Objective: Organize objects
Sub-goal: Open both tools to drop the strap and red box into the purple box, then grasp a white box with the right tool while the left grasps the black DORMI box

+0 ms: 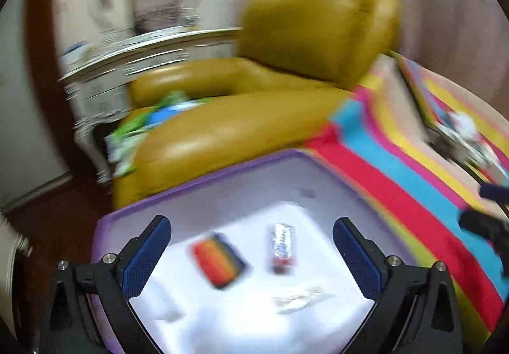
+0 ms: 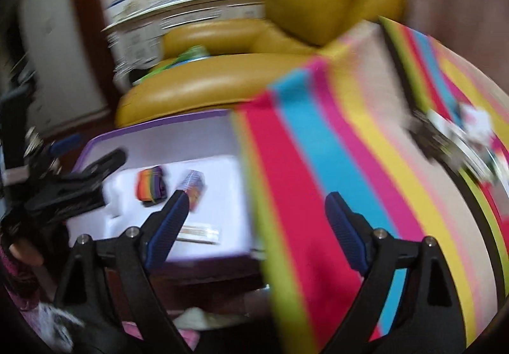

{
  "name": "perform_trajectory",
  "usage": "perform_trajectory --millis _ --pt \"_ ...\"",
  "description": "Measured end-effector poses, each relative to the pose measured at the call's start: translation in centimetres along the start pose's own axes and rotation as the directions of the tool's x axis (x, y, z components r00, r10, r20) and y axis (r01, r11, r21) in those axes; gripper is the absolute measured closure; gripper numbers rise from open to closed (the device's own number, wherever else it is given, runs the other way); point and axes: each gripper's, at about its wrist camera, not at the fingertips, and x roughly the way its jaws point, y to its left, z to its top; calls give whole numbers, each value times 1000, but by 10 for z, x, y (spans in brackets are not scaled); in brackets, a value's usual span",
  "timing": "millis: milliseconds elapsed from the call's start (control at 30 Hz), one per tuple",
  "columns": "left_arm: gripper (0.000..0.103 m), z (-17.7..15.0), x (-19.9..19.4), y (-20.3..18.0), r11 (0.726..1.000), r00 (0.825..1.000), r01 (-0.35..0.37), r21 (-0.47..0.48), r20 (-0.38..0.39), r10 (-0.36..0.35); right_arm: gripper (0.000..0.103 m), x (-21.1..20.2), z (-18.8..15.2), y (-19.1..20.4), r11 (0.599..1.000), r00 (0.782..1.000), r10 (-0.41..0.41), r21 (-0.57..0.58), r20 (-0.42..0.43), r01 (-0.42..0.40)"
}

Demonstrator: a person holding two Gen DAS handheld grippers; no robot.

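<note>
A purple-rimmed white box [image 1: 203,182] holds a rainbow-striped item [image 1: 219,260], a silvery wrapped packet [image 1: 281,247] and a flat pale strip [image 1: 302,298]. My left gripper [image 1: 251,255] is open and empty, above the box's inside. In the right wrist view the same box [image 2: 152,128] lies to the left with the rainbow item [image 2: 151,183], the packet [image 2: 194,188] and the strip [image 2: 198,233]. My right gripper [image 2: 256,223] is open and empty, over the edge of the striped cloth [image 2: 334,163]. The left gripper [image 2: 79,185] shows there too. Both views are blurred by motion.
A mustard leather armchair [image 1: 302,45] stands behind the box, with a green and blue thing [image 1: 152,118] on its seat. A striped cloth [image 1: 413,169] covers the surface to the right and bears a small cluttered heap [image 1: 461,134]. An ornate white console [image 1: 127,67] stands at the back left.
</note>
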Motion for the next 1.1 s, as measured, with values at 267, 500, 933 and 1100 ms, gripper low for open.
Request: perform_trajectory --millis 267,500,933,1100 --pt "0 16 19 -124 966 973 221 133 -102 -209 12 -50 -52 -147 911 974 -227 349 -14 218" --pt "0 29 68 -255 906 924 370 204 -186 -335 11 -71 -103 -258 759 913 -387 519 -128 394" --pt "0 44 134 -326 916 924 330 226 -277 -264 11 -25 -98 -385 782 866 -435 373 -248 500" --pt "0 41 131 -325 918 925 329 223 -273 -265 9 10 -63 -426 832 888 -397 318 -230 454"
